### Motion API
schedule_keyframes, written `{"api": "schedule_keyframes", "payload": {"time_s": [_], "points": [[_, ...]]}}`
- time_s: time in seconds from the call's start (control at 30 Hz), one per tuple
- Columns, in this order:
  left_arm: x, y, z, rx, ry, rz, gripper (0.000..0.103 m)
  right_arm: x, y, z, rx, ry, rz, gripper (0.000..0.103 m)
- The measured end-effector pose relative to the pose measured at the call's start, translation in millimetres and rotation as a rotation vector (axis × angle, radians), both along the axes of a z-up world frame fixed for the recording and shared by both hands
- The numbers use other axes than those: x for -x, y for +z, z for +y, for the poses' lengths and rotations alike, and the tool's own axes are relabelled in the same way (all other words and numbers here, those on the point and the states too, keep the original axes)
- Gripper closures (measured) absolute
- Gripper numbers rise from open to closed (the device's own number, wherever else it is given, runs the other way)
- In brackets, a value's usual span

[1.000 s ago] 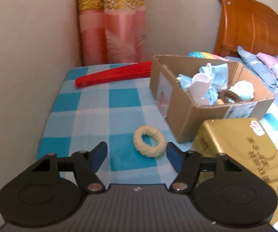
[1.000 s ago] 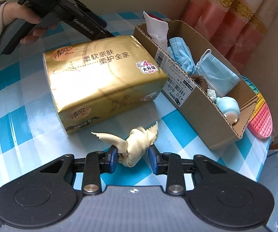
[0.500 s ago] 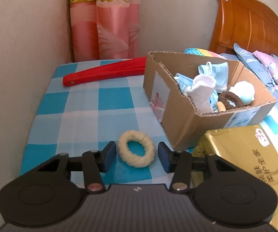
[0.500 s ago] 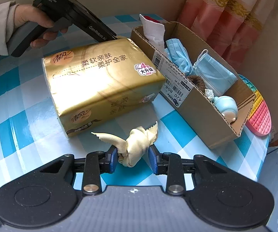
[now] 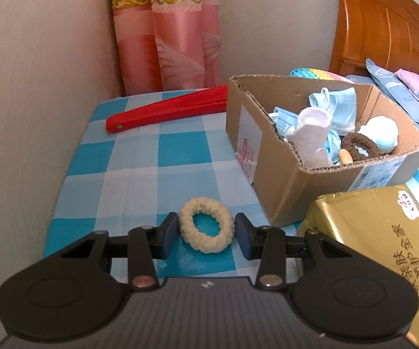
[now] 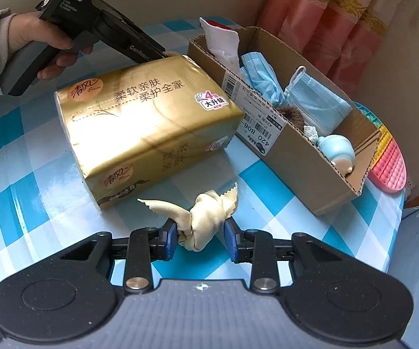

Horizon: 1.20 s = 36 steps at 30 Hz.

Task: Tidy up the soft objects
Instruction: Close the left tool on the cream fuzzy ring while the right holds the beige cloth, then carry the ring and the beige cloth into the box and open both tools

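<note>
My left tool [image 5: 206, 234] sits low on the bench [image 5: 180, 151] with its jaws apart, bracketing the cream hair scrunchie [image 5: 206, 225]; the pads look to be just at its outer edges, not yet squeezing. My right tool [image 6: 200, 234] is clenched lightly on the crumpled cream cloth [image 6: 206, 218], the left pad touching the folds and the right one close against them, with a loose corner trailing out towards the gold tissue pack [image 6: 145, 128]. Both pieces look feather-light and limp, so I judge neither needs much force. The scrunchie will flatten into an oval when pinched, so I would take it straight across the ring, catching both sides of the band. The cloth is best held by its bunched middle, as now, since a loose corner would let it unfurl and drag. The cardboard box [image 5: 282, 180], already holding masks and a brown hair tie, stands just beside the scrunchie and looks the likely home for both.
</note>
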State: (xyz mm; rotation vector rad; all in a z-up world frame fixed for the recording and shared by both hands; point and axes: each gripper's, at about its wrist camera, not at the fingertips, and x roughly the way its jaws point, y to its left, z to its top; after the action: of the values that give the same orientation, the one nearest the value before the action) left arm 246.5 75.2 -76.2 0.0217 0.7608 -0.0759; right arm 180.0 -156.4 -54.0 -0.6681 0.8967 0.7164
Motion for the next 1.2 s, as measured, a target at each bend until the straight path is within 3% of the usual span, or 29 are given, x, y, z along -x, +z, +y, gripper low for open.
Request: {"api": "schedule_keyframes", "payload": {"time_s": [0.2, 0.57, 0.77, 0.97, 1.2], "points": [[2, 1, -2, 0.007, -0.011, 0.006, 0.073, -1, 2, -1, -0.016, -0.029, 0.003, 0.065], [22, 18, -2, 0.009, -0.021, 0.011, 0.076, 9, 14, -6, -0.064, -0.077, -0.011, 0.065], [46, 39, -9, 0.023, -0.041, 0.004, 0.076, 16, 26, -11, -0.101, -0.103, -0.022, 0.065], [71, 72, -26, 0.030, -0.105, -0.055, 0.076, 29, 39, -16, -0.130, -0.111, -0.051, 0.065], [66, 107, -58, 0.021, -0.192, -0.123, 0.075, 38, 51, -25, -0.159, -0.122, -0.084, 0.065]]}}
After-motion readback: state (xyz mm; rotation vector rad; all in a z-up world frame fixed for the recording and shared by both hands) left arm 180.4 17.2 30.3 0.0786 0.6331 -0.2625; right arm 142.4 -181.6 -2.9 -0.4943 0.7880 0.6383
